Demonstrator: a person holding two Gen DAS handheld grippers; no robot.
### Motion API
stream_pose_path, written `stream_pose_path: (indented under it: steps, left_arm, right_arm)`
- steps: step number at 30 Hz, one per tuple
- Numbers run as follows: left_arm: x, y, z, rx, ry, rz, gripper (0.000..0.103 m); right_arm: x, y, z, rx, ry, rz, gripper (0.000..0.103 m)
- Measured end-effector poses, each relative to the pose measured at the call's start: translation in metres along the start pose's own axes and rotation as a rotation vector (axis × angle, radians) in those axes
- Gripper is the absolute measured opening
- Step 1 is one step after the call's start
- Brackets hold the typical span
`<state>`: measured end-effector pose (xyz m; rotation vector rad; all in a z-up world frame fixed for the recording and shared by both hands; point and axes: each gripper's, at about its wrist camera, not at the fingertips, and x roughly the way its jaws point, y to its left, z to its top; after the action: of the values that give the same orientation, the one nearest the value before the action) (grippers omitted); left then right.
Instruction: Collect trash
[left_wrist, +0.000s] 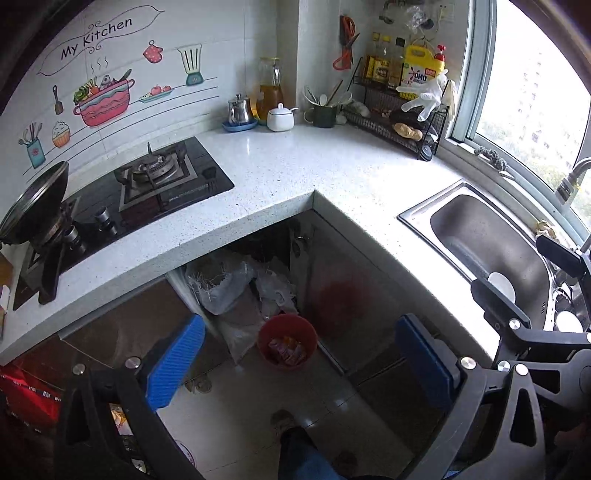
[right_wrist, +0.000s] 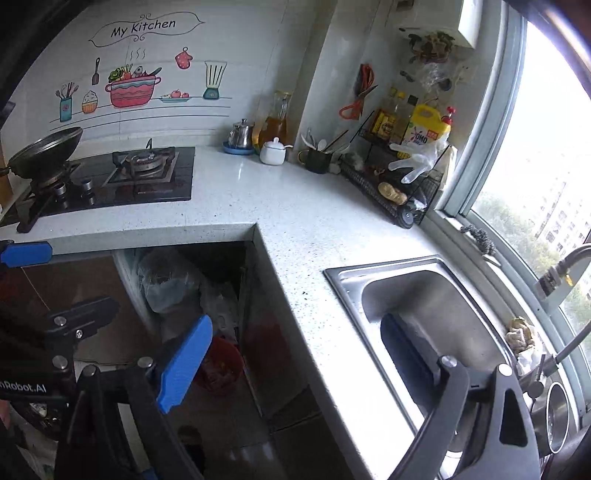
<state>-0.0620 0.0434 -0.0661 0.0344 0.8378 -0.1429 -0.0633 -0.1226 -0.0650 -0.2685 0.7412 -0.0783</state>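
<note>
A red bin (left_wrist: 287, 341) stands on the floor under the corner of the counter, with orange wrappers (left_wrist: 286, 351) lying inside it. My left gripper (left_wrist: 301, 356) hovers high above the bin, its blue pads (left_wrist: 177, 358) wide apart and nothing between them. In the right wrist view the same bin (right_wrist: 221, 363) shows partly behind a finger. My right gripper (right_wrist: 295, 360) is open too and empty, one pad over the floor gap and the other over the sink (right_wrist: 424, 295). The left gripper's blue fingertip (right_wrist: 26, 254) shows at the left edge.
White speckled counter (left_wrist: 332, 173) wraps the corner, with a gas hob (left_wrist: 162, 184) and wok (left_wrist: 33, 206) at left. A wire rack (left_wrist: 399, 122) with bottles and a glove stands by the window. Plastic bags (left_wrist: 221, 288) fill the open cabinet. White bowls (left_wrist: 500, 284) lie in the sink. A person's leg (left_wrist: 303, 454) is below.
</note>
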Motion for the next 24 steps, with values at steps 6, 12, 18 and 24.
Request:
stream_pose_path:
  steps: [6,12,18,24]
  left_arm:
    - [-0.026,-0.013,-0.015,-0.018,-0.029,0.029,0.103]
    - [-0.043,-0.011,-0.032,-0.031,-0.027,0.038,0.103]
    - [-0.050,0.004,-0.042,-0.065,-0.019,0.049,0.103]
    - [-0.061,0.016,-0.049,-0.072,-0.031,0.066,0.103]
  right_arm:
    - [-0.020,-0.010,-0.010,0.032,-0.029,-0.024,0.096]
    - [-0.029,-0.005,-0.013,0.045,-0.023,-0.021,0.096]
    - [-0.038,0.015,-0.014,0.061,-0.019,-0.022,0.096]
    - [-0.047,0.029,-0.015,0.079,-0.021,-0.011,0.096]
